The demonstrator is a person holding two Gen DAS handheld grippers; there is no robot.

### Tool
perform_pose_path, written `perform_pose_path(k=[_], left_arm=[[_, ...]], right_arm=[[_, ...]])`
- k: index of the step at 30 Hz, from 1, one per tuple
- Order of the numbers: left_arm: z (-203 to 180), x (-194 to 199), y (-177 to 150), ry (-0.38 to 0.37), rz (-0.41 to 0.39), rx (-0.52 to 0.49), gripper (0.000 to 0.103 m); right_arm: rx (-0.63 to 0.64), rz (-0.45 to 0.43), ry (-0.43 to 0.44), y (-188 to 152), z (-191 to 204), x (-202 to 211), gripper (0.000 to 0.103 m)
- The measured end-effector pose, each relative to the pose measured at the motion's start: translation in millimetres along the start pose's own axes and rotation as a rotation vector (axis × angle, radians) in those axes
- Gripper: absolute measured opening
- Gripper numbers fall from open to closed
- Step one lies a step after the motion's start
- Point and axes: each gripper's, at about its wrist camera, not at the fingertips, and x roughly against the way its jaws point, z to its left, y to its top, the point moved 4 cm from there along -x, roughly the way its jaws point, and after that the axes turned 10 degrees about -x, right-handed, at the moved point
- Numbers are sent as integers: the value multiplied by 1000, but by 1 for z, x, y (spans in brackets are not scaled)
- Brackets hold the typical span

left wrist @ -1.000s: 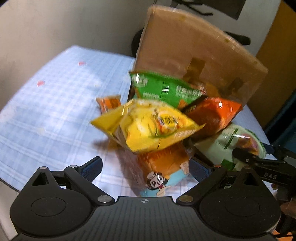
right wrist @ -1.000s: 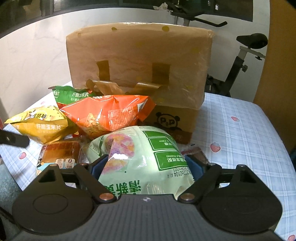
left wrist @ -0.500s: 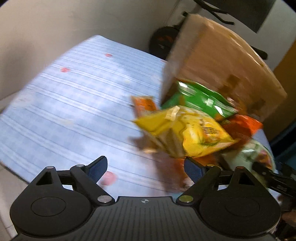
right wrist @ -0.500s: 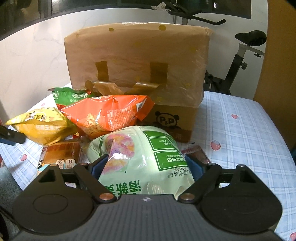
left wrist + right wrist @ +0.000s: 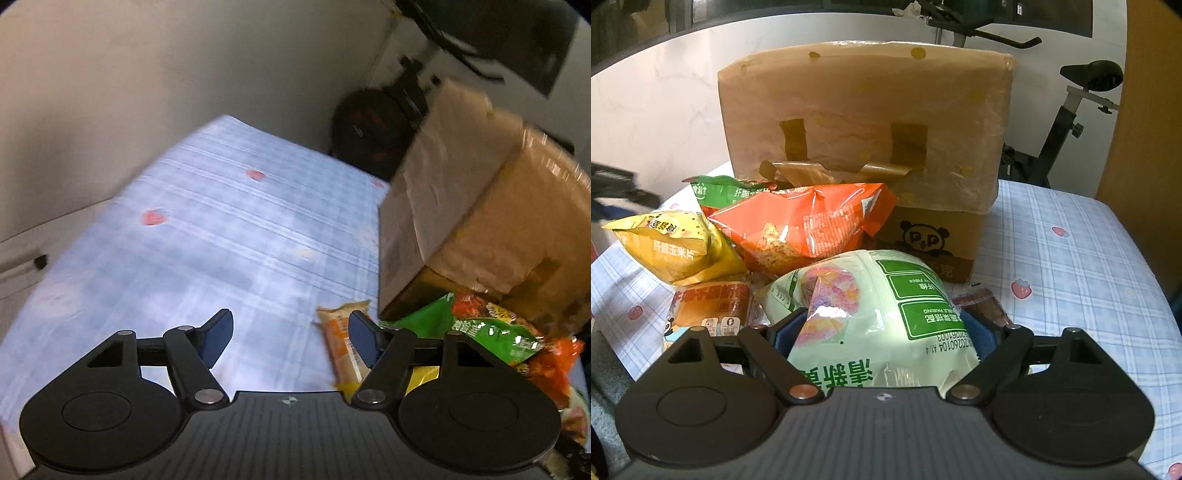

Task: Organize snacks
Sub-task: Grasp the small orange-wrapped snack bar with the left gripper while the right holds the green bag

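Leftward, bare tablecloth reaches the table's edge.

Snack bags lie piled before the cardboard box.

A counter covered in a blue checked cloth with strawberry prints is carrying the things. A cardboard box is standing at the far middle. Snack bags are lying in front of it: a yellow bag at left, an orange bag, a pale green bag nearest.
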Motion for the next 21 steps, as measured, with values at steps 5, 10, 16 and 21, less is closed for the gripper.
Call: perform_pose_path(k=[5,10,16,21], left_arm=[[-31,-41,-1,-82,103,-50,71],[-38,-57,-14,-97,144,-46,72],[-34,-65,-12,-132,138,-29,56],[-20,-49,-9,-108,123,-5,50]], right_arm=[[-6,7,0,2,0,0,89],[-2,12,0,2,-1,-1,89],[2,17,5,3,0,-3,89],[2,18,8,4,1,-5,89]])
